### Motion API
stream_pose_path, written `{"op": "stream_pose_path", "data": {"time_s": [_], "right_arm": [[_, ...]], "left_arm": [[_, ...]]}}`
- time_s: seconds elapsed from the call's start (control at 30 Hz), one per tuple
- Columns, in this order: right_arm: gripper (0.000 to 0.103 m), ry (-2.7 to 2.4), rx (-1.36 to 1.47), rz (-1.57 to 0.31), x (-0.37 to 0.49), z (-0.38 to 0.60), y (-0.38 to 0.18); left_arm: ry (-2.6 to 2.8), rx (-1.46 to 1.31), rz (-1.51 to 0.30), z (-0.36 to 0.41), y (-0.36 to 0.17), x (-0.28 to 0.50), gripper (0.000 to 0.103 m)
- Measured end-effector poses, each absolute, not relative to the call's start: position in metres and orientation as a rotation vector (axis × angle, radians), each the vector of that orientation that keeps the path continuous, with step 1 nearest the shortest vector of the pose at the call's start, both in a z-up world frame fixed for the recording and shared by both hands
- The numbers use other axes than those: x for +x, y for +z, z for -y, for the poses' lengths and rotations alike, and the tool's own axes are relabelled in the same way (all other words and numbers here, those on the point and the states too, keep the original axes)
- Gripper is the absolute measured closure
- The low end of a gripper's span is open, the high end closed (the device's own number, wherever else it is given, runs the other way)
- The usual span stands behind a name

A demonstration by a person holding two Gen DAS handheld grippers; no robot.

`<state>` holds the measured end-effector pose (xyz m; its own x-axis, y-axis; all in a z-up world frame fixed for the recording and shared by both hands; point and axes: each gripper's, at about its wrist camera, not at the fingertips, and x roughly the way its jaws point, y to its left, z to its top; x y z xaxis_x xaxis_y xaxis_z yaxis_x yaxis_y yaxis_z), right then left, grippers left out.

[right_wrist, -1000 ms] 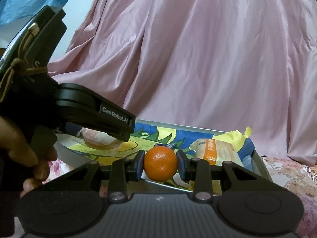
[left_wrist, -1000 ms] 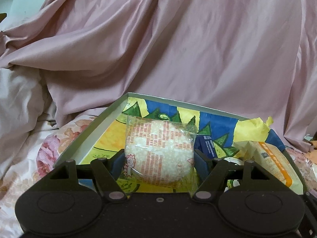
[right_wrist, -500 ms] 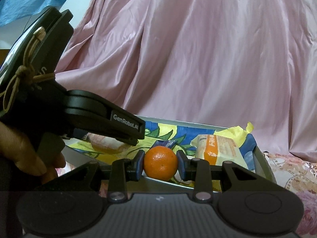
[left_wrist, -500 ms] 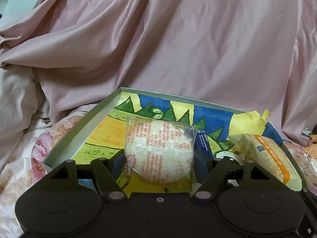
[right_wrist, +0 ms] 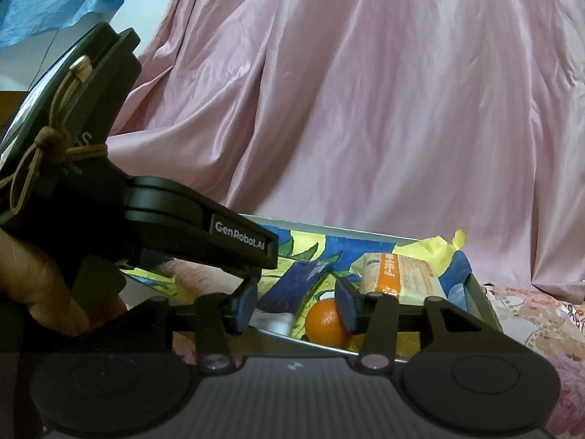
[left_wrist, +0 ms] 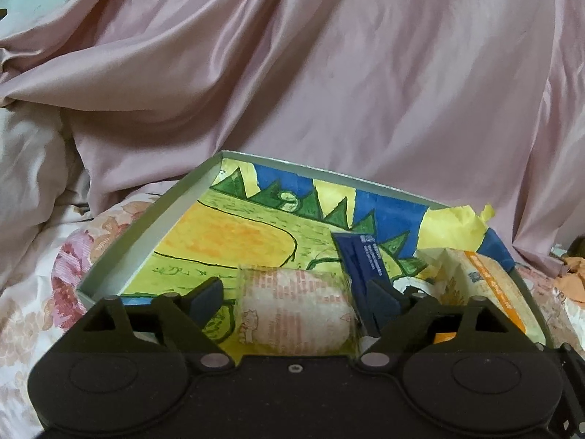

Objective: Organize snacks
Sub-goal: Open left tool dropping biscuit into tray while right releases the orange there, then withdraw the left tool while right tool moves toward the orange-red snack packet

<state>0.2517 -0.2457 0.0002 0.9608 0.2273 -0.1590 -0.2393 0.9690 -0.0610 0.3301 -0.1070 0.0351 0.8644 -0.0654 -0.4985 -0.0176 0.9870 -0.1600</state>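
Only right wrist shows orange, left hand-held gripper, hand.

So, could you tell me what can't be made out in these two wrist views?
- Left wrist: the lower edge of the rice cake pack, hidden by the left gripper body.
- Left wrist: print on the dark blue packet, too small.
- Right wrist: the underside of the orange, behind the box wall.
- Right wrist: the box's left part, hidden by the other gripper.

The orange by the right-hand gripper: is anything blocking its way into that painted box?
Nothing visible does. The orange already lies inside the painted box, below the right gripper, whose jaws have just been opening and stand clear of it.
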Motion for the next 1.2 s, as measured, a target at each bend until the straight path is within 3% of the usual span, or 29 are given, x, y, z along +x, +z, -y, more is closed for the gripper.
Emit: {"op": "stream_pose_path", "data": {"time_s": [0.2,0.33,0.5,1.2], "right_arm": [[0.031,0.24,-0.083,-0.138,0.249,0.246,0.0],[0.011,0.254,-0.08,-0.116,0.244,0.246,0.003],[0.0,0.257,-0.099,-0.064,0.234,0.243,0.007],[0.0,0.242,-0.143,0.011,0.152,0.254,0.033]], "left_arm": [[0.002,-0.17,-0.496,0.099,0.042,0.319,0.006],[0.027,-0.161,-0.468,0.091,0.049,0.307,0.001],[0.043,-0.157,-0.439,0.08,0.06,0.29,0.001],[0.044,-0.156,-0.393,0.047,0.075,0.195,0.001]]}}
